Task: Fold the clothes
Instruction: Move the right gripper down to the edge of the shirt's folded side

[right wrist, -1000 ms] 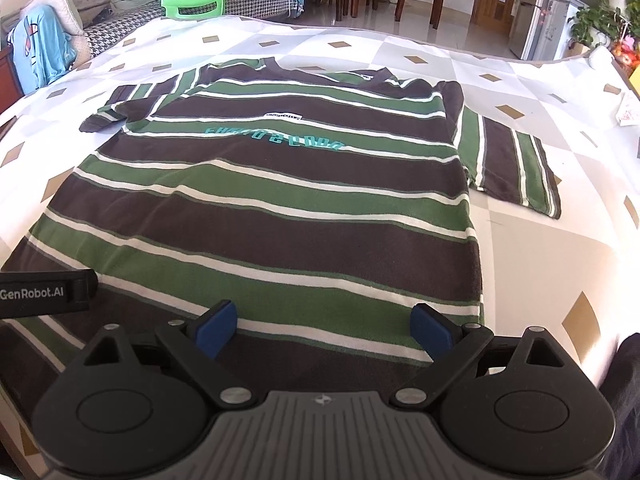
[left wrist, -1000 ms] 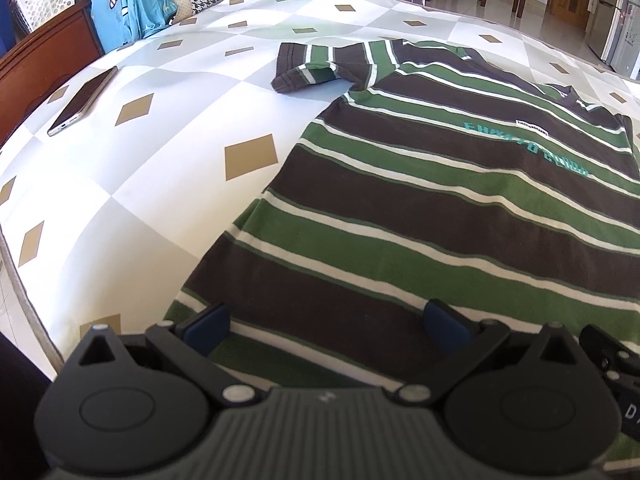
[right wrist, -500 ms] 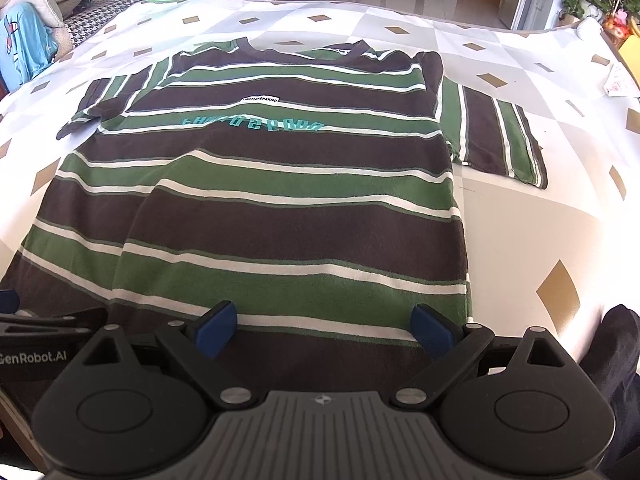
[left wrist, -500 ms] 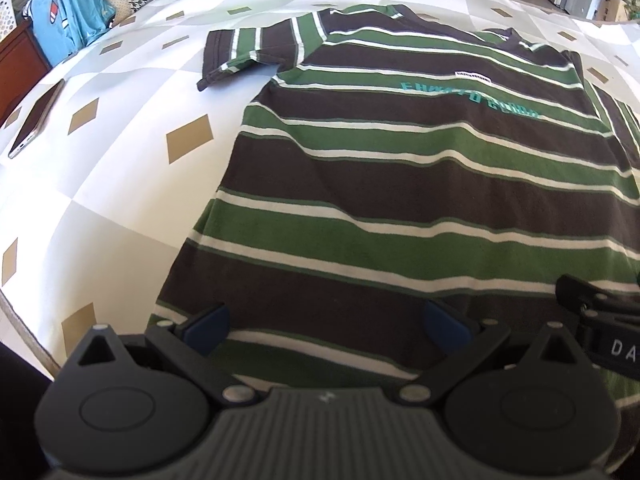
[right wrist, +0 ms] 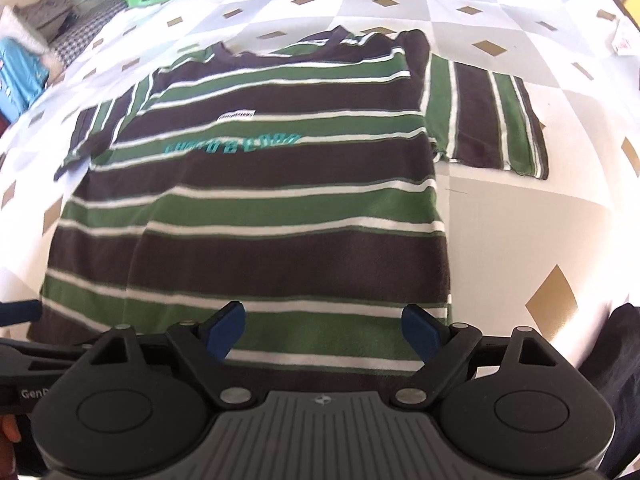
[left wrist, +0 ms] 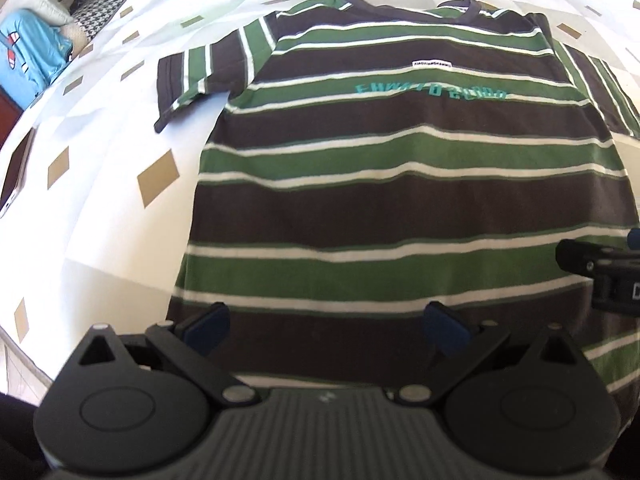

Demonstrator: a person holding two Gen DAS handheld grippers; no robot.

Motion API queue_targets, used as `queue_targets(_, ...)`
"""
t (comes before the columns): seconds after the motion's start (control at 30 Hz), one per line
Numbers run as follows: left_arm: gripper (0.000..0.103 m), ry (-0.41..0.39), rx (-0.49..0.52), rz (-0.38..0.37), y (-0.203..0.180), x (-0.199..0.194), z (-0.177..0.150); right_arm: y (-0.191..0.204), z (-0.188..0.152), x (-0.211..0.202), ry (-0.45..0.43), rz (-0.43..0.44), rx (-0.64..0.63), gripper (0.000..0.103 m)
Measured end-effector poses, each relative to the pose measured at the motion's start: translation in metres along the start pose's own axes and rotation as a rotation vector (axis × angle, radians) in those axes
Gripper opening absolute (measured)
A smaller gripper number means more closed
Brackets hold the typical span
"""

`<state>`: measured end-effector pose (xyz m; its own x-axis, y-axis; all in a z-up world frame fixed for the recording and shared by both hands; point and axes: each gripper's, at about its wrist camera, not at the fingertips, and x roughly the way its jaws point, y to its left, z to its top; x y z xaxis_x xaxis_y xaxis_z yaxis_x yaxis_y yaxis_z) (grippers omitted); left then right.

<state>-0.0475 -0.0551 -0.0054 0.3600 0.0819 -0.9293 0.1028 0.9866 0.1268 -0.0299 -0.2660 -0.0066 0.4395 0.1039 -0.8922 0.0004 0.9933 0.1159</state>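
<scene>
— How far have they got with the folding?

— Hardly begun, I'd say. The brown, green and white striped cotton T-shirt lies spread flat, front up, on the white bench cover with grey squares and tan diamonds. No fold is in it yet: both short sleeves are out to the sides and the collar lies at the far end, away from the tools.

— And the tools?

— The left hand-held gripper hangs over the hem, just ahead of its blue fingertips, jaws spread wide with nothing between them. The right hand-held gripper is over the hem too, toward the shirt's right edge. Its jaws have just been closing a little, yet they stand well apart and grip no cloth.

— Touching the shirt?

— Hard to tell from these bulging views; the pads look to be above the fabric, not pressing it.

— So what's left?

— Everything, I reckon: taking hold, folding the sleeves and sides in, then doubling the body over.
</scene>
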Motion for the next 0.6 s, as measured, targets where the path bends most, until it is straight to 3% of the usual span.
queue_targets(0.33,0.103,-0.039,0.020,-0.068,0.005,0.013,0.048,-0.037,0.042,-0.004,-0.083,-0.007,0.036,0.082)
queue_targets(0.6,0.103,-0.055,0.016,-0.070,0.008,0.025,0.074,-0.094,0.078,-0.008,-0.171,-0.051,0.164,0.077)
